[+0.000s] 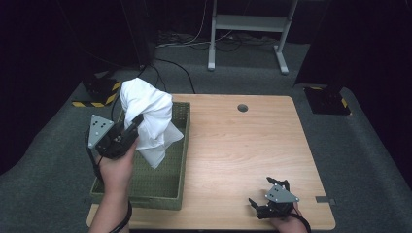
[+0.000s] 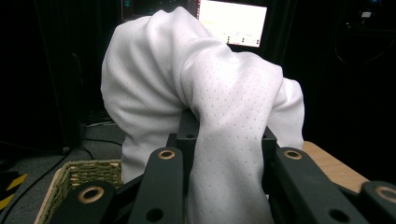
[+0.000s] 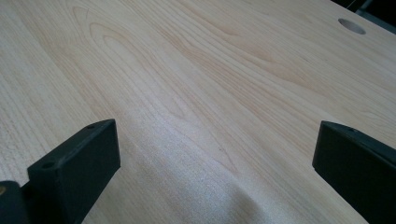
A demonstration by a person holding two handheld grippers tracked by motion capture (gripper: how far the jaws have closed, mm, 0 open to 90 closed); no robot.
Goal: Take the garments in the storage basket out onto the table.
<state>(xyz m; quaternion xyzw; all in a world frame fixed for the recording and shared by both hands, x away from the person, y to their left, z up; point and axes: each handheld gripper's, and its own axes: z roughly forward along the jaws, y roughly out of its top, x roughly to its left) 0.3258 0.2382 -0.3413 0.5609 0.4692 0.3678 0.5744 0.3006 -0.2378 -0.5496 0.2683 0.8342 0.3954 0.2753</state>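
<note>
White cloth (image 1: 148, 121) being held above the basket (image 1: 176, 160) by the left gripper (image 1: 130, 127).
The jaws are pinching a bunched fold, so the cloth is hanging clear of the rim. The right gripper (image 1: 266, 201) is resting spread near the table (image 1: 243, 145) front edge, leaving bare wood free for laying the cloth down.

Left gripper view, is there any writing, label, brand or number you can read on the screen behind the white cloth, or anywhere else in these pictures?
No text can be read.
Lit screen behind the white cloth: faint lines, too blurred to read.
White cloth, green woven basket, wooden table: no print or label.
Grey plates on the left tongs and right tongs: holes, no lettering.
Yellow-and-black hazard stripes on the floor: a marking, no words.
</note>
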